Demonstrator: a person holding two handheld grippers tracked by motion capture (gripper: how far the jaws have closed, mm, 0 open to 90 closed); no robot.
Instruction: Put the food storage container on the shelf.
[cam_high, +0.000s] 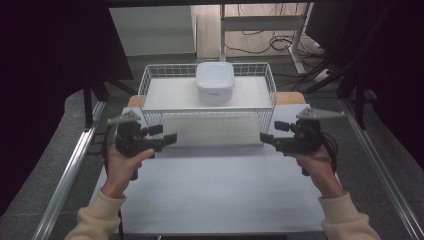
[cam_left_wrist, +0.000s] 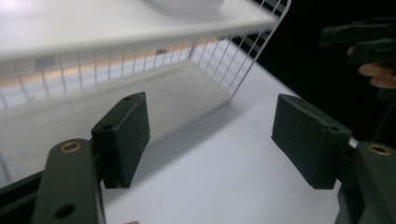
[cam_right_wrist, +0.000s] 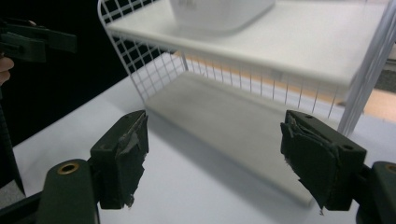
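Observation:
A white square lidded container (cam_high: 215, 82) sits on the upper shelf of a white wire rack (cam_high: 207, 95) at the back of the table; its underside shows on the rack (cam_right_wrist: 243, 42) in the right gripper view. My left gripper (cam_high: 164, 134) hovers open at the rack's front left corner, nothing between its pads (cam_left_wrist: 122, 138). My right gripper (cam_high: 274, 132) hovers open at the rack's front right corner, its jaws wide apart and empty, its pads (cam_right_wrist: 122, 158) worn. Both point inward toward each other. The rack (cam_left_wrist: 140, 51) stands just beyond the left gripper's jaws.
The white table (cam_high: 215, 190) is bare in front of the rack. The rack's lower shelf (cam_high: 212, 131) holds nothing. Metal rails (cam_high: 70, 170) run along both table sides. Dark curtains hang at left and right; cables lie on the floor behind.

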